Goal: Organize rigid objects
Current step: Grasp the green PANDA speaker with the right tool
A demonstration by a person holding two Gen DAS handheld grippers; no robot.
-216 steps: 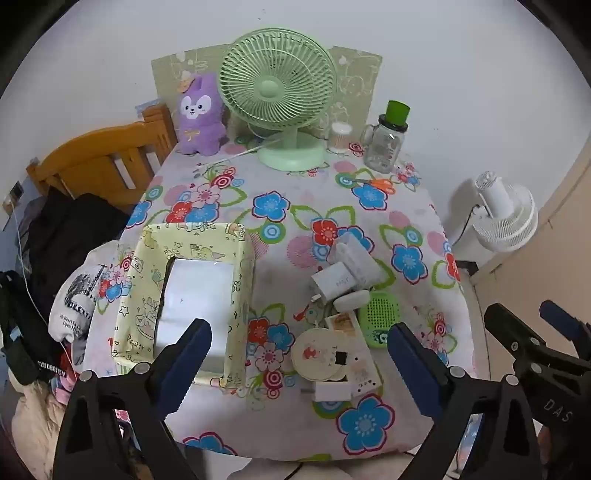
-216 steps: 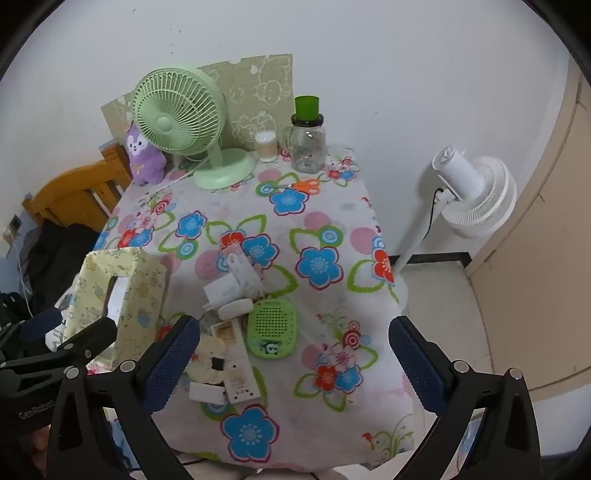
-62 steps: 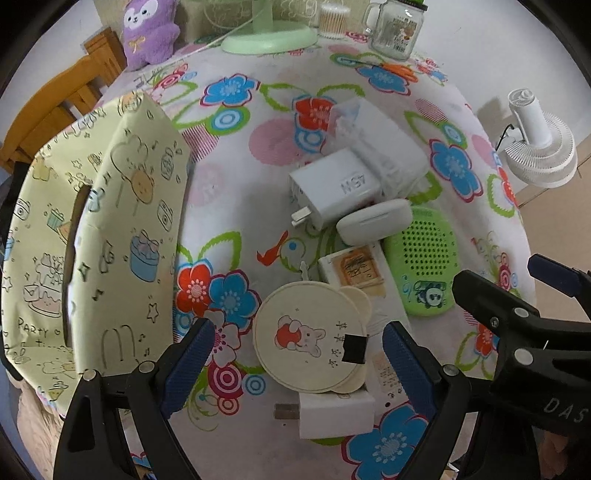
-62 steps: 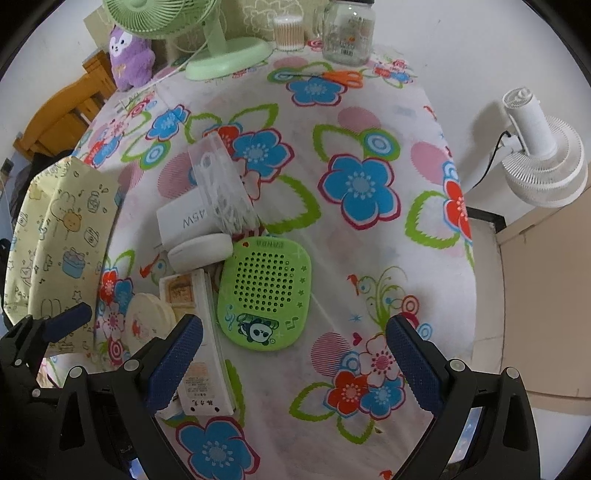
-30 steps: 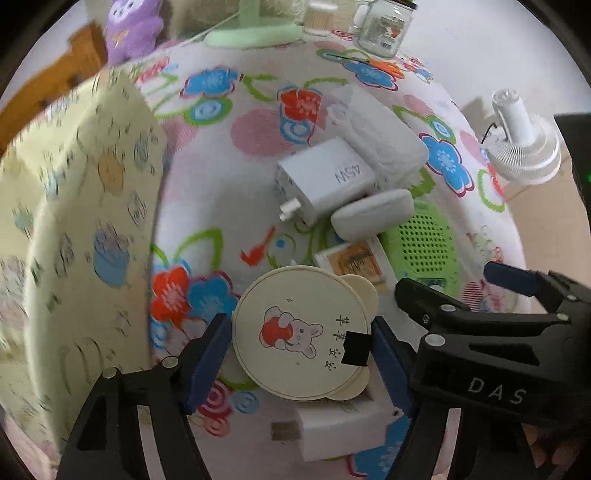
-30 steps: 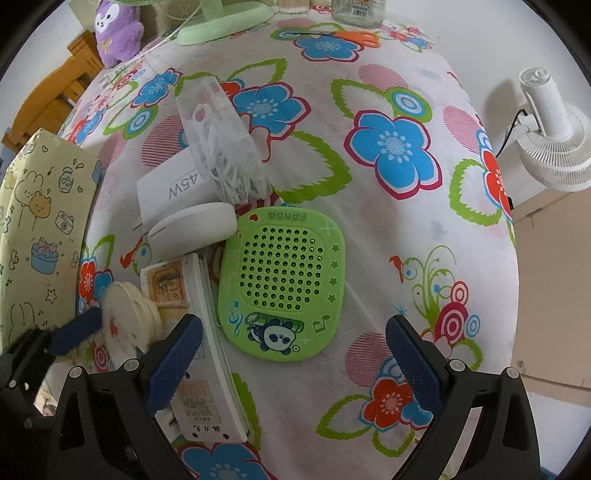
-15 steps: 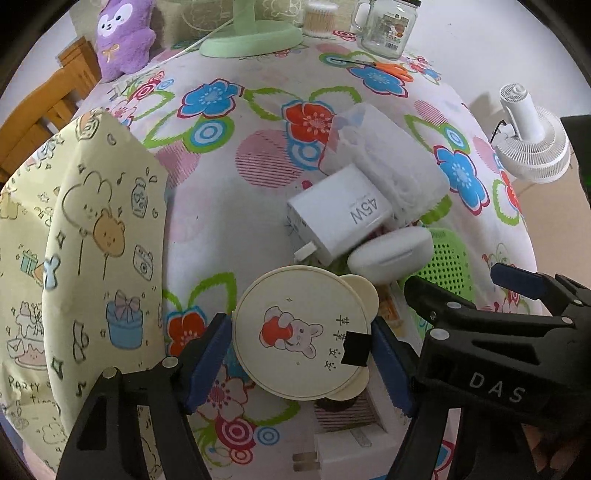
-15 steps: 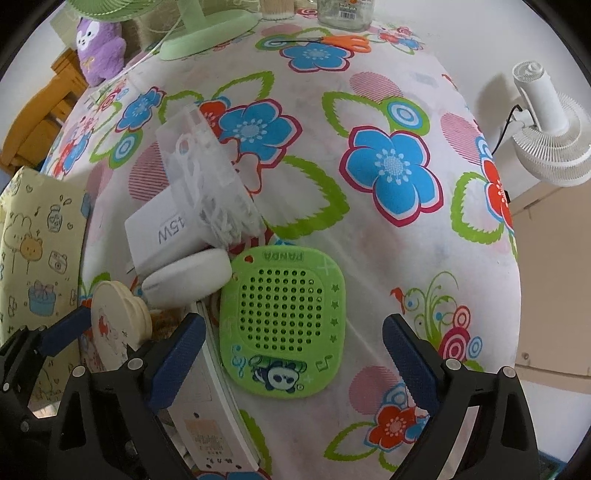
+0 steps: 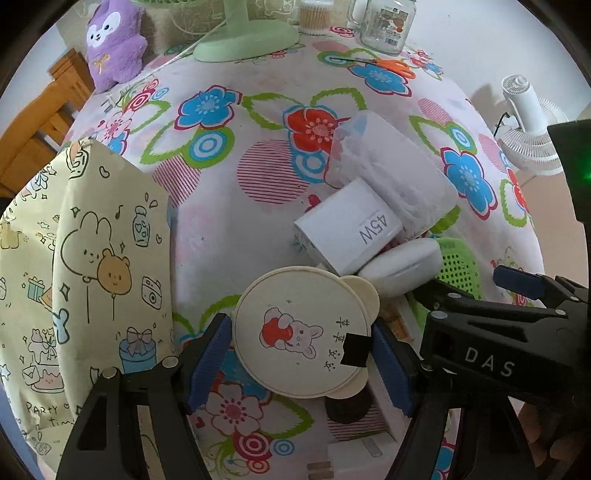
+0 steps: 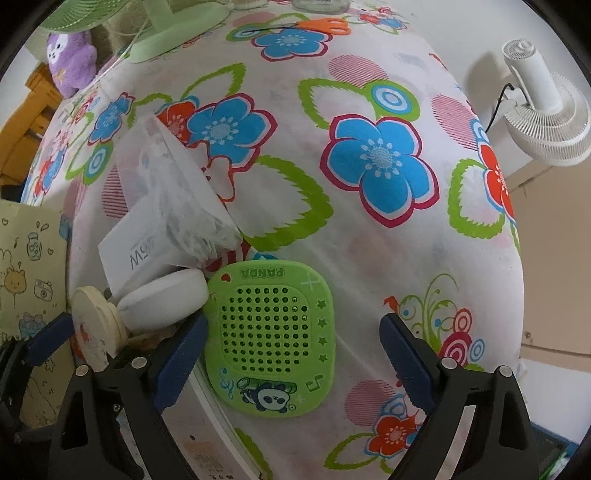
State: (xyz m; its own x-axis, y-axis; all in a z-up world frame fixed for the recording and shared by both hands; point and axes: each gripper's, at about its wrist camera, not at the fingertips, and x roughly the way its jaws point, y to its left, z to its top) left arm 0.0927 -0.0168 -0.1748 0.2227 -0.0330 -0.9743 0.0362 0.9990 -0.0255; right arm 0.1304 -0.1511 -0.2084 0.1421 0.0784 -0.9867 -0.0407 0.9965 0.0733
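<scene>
My left gripper (image 9: 301,363) is shut on a round cream case with a bear drawing (image 9: 301,334) and holds it above the table. The case also shows edge-on in the right wrist view (image 10: 92,325). My right gripper (image 10: 291,358) is open and straddles a green panda speaker (image 10: 271,339). A white 45W charger (image 9: 347,230), a white oval case (image 9: 400,266) and a clear plastic box of white cable (image 9: 391,170) lie in a pile on the floral tablecloth (image 9: 240,221). A yellow patterned box (image 9: 74,266) stands at the left.
At the table's far edge stand a green fan base (image 9: 243,40), a purple plush (image 9: 114,40), a glass jar (image 9: 384,20) and orange scissors (image 9: 391,66). A white floor fan (image 10: 543,107) stands off the right edge. A wooden chair (image 9: 33,110) is at the far left.
My left gripper closed on the round cream case and lifted it up off the pile. My right gripper moved in low over the green speaker.
</scene>
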